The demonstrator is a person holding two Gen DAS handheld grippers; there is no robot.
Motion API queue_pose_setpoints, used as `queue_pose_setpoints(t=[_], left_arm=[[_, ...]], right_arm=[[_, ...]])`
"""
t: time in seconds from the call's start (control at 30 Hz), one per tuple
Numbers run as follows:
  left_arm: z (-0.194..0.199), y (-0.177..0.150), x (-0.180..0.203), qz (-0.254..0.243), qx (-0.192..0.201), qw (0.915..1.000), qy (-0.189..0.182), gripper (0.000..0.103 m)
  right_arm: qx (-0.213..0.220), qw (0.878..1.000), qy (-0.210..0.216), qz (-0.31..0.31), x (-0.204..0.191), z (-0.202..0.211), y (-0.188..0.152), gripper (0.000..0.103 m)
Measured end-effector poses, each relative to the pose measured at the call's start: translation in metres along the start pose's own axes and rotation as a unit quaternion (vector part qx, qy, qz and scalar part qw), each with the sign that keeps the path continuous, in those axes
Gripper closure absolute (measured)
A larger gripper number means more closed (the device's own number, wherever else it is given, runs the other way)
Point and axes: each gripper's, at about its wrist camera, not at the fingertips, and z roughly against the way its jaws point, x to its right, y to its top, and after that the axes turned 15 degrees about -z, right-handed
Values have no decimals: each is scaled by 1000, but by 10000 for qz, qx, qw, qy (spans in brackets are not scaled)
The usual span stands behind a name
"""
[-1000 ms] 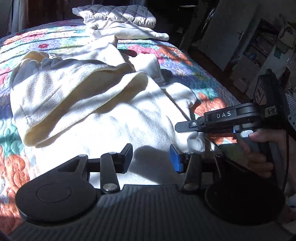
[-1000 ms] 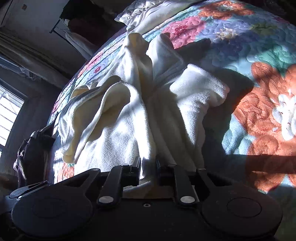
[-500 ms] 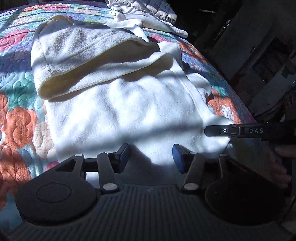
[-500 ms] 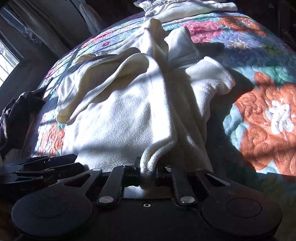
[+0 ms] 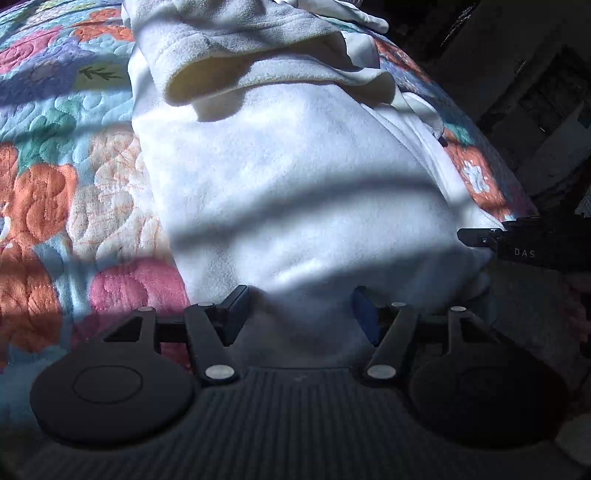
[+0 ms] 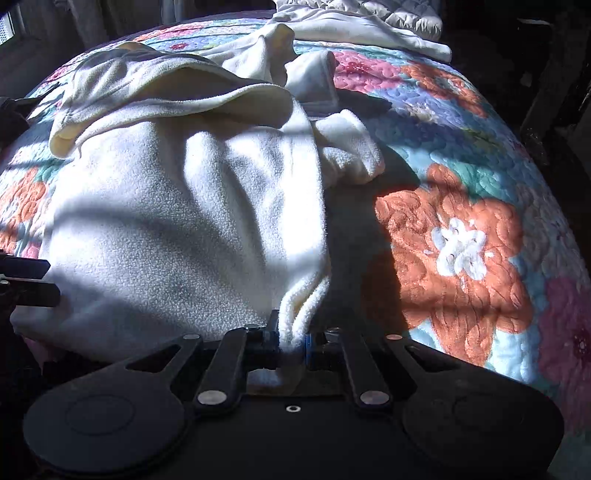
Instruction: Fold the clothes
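both views sit low behind their own fingers, tilted steeply down, close over the cream fleece garment (image 5: 295, 177) (image 6: 177, 221) on the floral quilt (image 5: 55, 184) (image 6: 461, 240). each looks up the bed; both share the garment and the white bedding (image 6: 362, 22) beyond.

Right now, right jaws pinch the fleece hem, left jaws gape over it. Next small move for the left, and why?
Probably lower the left gripper onto the near hem of the cream fleece garment and close. Its jaws are opening and nothing is pinched between them, while the right gripper is closing on the hem's other corner. Both corners need holding before lifting a fold across the floral quilt.
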Motion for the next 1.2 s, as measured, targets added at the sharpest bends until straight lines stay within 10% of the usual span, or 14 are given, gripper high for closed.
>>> queue_pose_setpoints(t=[0.27,0.4,0.53,0.8,1.03,1.1,1.13,1.2], left_arm=[[1,-2,-12,427,12,9991,-83,43],[14,0,-13,350,140,9993,66,45],[42,12,-26,516,670,9964,65,43],[56,54,-88,1505,1292,9800,177,32],[32,83,-122,1867,1184,9750,223,28],[22,90,-126,1784,1095,9778,106,44],[17,93,-128,1743,1051,9791,47,79],[7,100,-133,1660,962,9814,-70,90]], right_arm=[[-20,9999,35,108,5,-4,-1,89],[123,9992,-264,291,6,0,-2,54],[518,9970,-449,355,5,33,14,47],[891,9896,980,565,-47,61,71,43],[969,9712,984,1944,-125,26,92,43],[1065,9655,1078,2118,-132,20,97,32],[1120,9637,1060,2178,-134,15,99,30],[1223,9600,1013,2304,-136,6,104,25]])
